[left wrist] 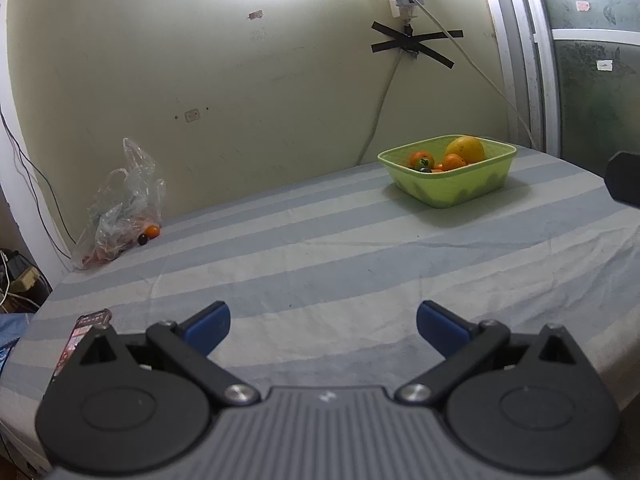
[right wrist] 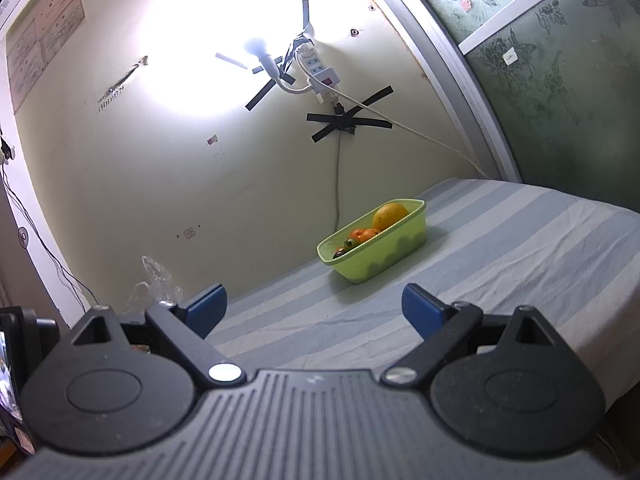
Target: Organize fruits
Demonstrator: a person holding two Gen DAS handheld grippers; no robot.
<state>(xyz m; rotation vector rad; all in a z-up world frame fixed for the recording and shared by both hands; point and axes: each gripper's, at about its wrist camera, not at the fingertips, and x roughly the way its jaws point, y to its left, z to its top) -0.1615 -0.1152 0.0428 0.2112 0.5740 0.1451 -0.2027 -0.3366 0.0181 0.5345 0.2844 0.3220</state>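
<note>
Both hand-held grippers, left and right, gape wide, empty; fruit basket well ahead

The right gripper, its blue fingers spread apart and empty, hangs over a striped worktop. Ahead, a green basket holds a yellow fruit and orange fruits near the wall.
</note>
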